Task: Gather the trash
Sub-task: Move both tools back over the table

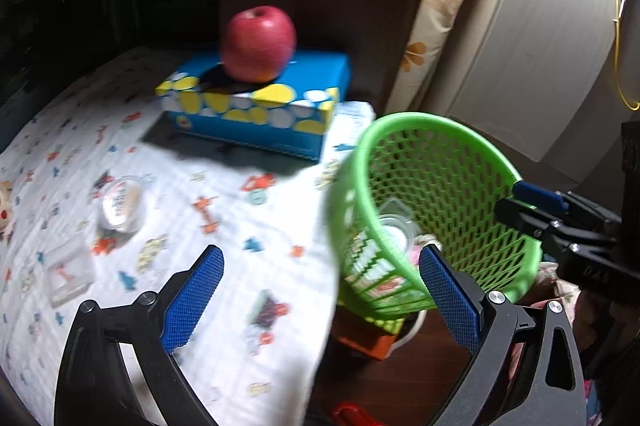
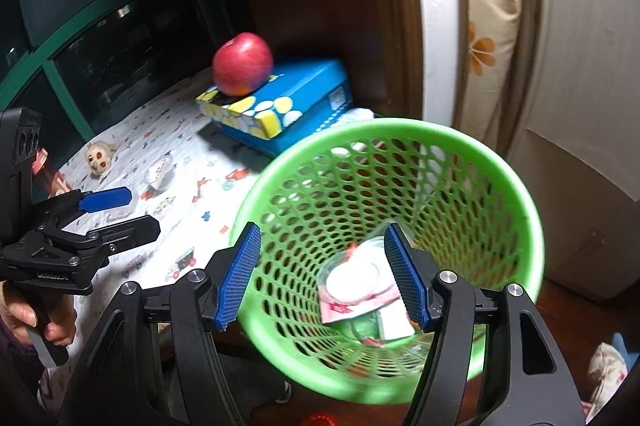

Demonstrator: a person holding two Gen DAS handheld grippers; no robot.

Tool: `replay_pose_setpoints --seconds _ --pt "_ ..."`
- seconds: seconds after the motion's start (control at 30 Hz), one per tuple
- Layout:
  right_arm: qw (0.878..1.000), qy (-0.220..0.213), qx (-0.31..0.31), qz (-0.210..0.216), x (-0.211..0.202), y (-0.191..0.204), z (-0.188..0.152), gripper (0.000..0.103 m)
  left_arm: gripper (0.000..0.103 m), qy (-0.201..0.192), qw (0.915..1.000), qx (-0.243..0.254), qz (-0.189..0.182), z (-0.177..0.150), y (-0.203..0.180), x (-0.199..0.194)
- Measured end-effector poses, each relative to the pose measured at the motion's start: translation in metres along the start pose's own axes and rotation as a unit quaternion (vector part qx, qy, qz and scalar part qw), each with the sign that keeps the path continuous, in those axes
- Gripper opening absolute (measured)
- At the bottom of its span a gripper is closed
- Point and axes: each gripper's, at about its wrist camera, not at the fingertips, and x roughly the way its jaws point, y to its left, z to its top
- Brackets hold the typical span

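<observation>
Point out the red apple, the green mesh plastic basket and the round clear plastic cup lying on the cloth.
Red apple (image 1: 258, 44), left wrist view, front skin.
Green mesh plastic basket (image 2: 400, 130), right wrist view, far rim.
Round clear plastic cup (image 1: 120, 204), left wrist view, lid.

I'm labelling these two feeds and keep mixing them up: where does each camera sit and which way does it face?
Left wrist: on the left gripper, angled down at the patterned cloth; own open jaws and the right gripper show.
Right wrist: on the right gripper, angled down into the green basket; the left gripper and hand show.
Shared: basket, apple, blue box.
</observation>
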Motion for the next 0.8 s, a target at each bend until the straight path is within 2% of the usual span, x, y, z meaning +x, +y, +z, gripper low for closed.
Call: replay_pose_setpoints --seconds 0.27,0.47,0.63,0.8 --pt "0.999 0.012 -0.037 0.032 0.022 0.051 0.01 0.067 0.095 0.006 0.9976 -0.007 0.069 -0.02 0.079 -0.017" --pt "0.997 0.023 -0.058 0.051 0.038 0.086 0.016 0.068 0.095 0.037 0.994 0.018 0.102 -0.031 0.138 -0.02" --pt "0.995 0.036 -0.075 0.059 0.055 0.113 0.021 0.068 0.095 0.065 0.9893 0.072 0.109 -0.035 0.176 -0.015" --pt "0.993 0.049 -0.086 0.065 0.075 0.135 0.027 0.068 0.095 0.093 0.9827 0.131 0.092 -0.032 0.203 0.0"
